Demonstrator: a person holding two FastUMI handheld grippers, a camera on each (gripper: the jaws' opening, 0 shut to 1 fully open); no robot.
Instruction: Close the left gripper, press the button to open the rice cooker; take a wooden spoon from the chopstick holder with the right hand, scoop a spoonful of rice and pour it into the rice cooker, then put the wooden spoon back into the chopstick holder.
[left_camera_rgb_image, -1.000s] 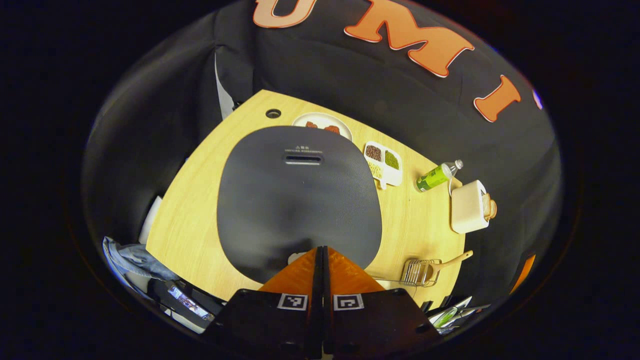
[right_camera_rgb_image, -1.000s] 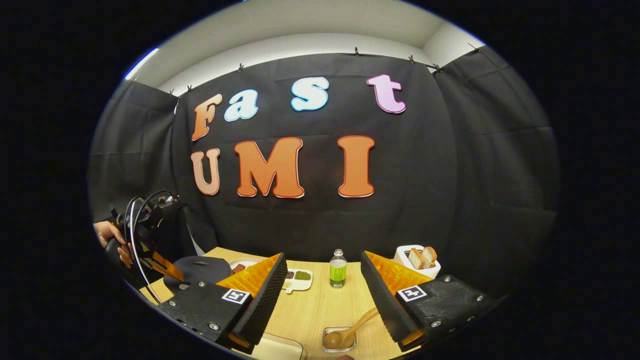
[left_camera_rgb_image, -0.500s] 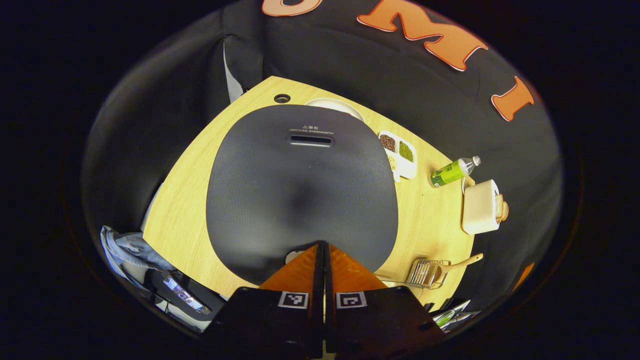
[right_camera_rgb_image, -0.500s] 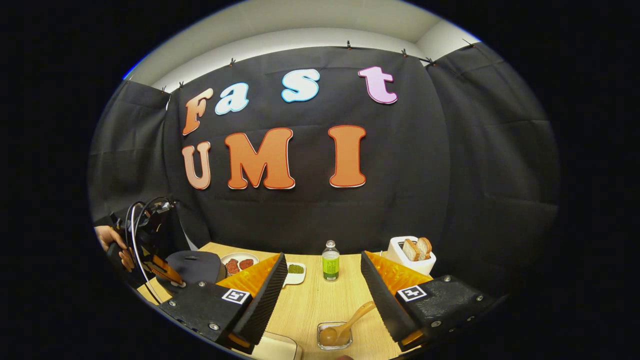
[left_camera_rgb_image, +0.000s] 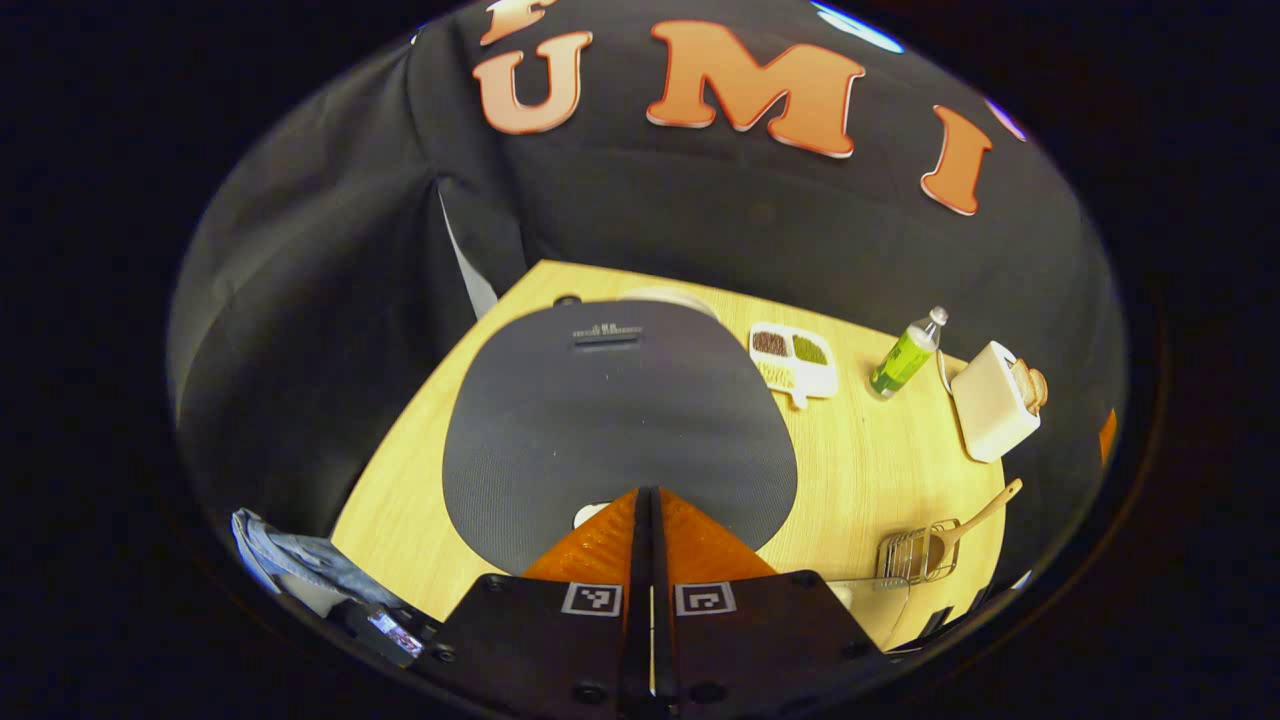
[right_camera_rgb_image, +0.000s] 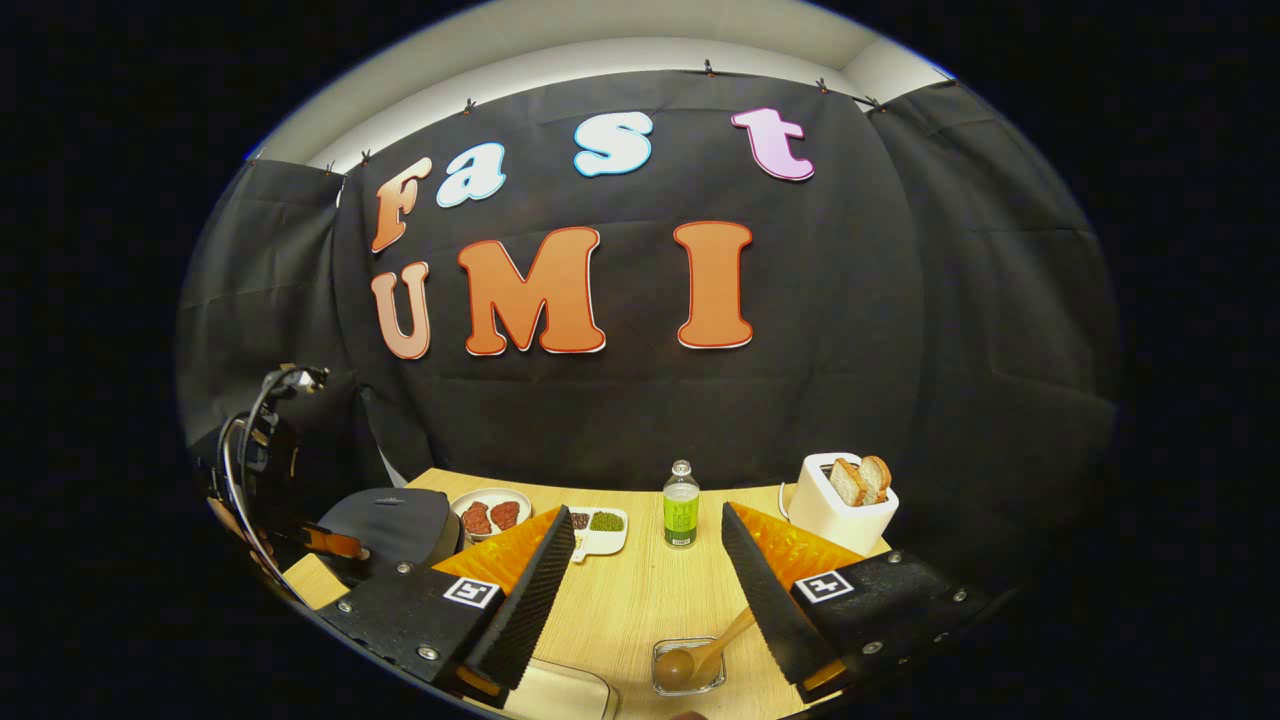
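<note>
While left gripper holds jaws pressed together, forming blunt tip for pushing, tip sits at white release button on near edge of rice cooker; lid down. Right gripper waits, jaws spread, above wooden spoon leaning in chopstick holder, near tabletop front edge, for pickup.

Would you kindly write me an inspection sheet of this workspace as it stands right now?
Surface: wooden table.
Job's things: rice cooker, lid down; spoon in its holder.
Clutter: bottle, toaster with bread, divided dish, plate, tray corner.
Grippers: left gripper shut, tips at the cooker's front edge; right gripper open above the holder.
Cables: a loop on the left gripper.
Surroundings: black cloth wall.
</note>
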